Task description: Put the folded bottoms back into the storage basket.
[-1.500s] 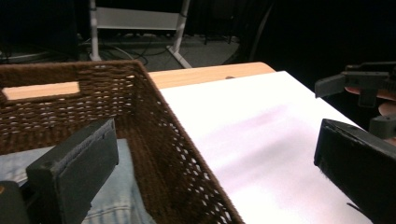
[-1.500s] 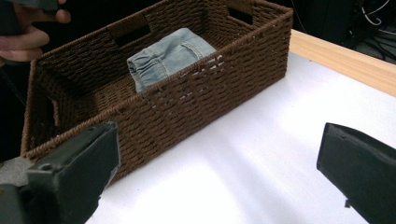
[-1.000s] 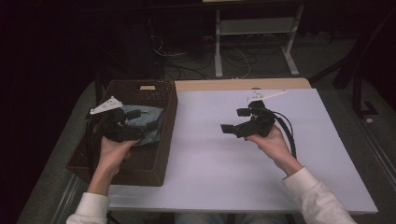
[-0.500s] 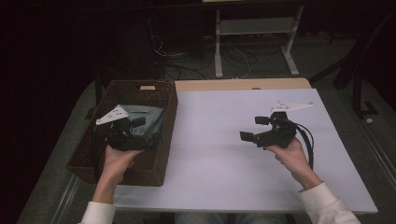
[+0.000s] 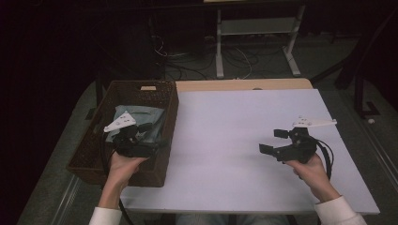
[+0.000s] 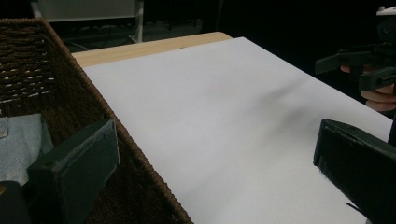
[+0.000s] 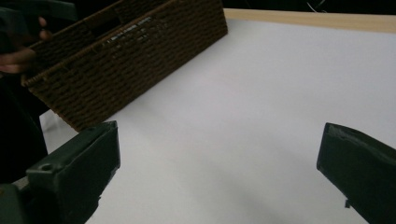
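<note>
In the high view a brown wicker basket sits at about nine o'clock on the white table, and inside it lies a folded pale-blue denim cloth, toward the basket's twelve o'clock end. The left gripper hangs over the near half of the basket, just at six o'clock of the cloth, held from below by the left hand; whether it touches the cloth cannot be told from above. In the left gripper view its two black jaws stand wide apart with nothing between them: one jaw is inside the basket, close to the cloth, the other is out over the bare table, so the gripper straddles the basket's woven wall. The right gripper is at about three o'clock on the table, well apart from the basket, held by the right hand with its jaws pointing toward nine o'clock. In the right gripper view those jaws are also spread wide and empty above the white surface, and the basket shows farther off at about eleven o'clock.
</note>
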### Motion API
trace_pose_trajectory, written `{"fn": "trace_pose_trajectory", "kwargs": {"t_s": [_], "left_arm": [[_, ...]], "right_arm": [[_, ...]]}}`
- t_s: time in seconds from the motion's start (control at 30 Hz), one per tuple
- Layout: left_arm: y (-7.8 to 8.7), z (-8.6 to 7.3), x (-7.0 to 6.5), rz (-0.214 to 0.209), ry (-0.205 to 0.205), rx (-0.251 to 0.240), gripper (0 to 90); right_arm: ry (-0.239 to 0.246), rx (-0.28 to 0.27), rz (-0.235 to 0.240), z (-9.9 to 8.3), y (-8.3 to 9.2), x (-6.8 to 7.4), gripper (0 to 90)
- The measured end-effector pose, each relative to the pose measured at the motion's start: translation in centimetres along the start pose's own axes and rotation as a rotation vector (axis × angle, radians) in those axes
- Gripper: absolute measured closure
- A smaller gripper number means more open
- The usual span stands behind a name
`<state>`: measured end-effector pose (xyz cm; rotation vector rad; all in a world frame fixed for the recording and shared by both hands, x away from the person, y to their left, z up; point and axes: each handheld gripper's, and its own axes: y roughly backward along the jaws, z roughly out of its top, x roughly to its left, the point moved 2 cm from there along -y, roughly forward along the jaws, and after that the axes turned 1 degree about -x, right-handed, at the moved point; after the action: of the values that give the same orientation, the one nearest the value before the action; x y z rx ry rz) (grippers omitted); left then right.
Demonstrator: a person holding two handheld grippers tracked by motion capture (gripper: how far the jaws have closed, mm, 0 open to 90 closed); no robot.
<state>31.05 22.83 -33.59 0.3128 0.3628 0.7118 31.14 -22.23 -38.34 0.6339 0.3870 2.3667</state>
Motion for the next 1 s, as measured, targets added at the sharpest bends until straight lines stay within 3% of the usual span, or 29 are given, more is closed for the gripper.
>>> {"fn": "trace_pose_trajectory", "kwargs": {"t_s": [0.43,0.63,1.0], "left_arm": [[-0.1,-0.1,-0.1,-0.005,0.000,0.003,0.5],[-0.1,-0.2,-0.1,-0.013,0.011,0.010,0.5],[0.2,0.0,0.0,-0.008,0.008,0.005,0.4]], "right_arm": [[-0.025,-0.033,-0.060,-2.6,2.5,-1.5,0.0],[-0.017,0.016,-0.104,-4.3,3.3,-2.1,0.0],[-0.064,0.004,-0.133,-6.5,4.5,-2.9,0.0]]}}
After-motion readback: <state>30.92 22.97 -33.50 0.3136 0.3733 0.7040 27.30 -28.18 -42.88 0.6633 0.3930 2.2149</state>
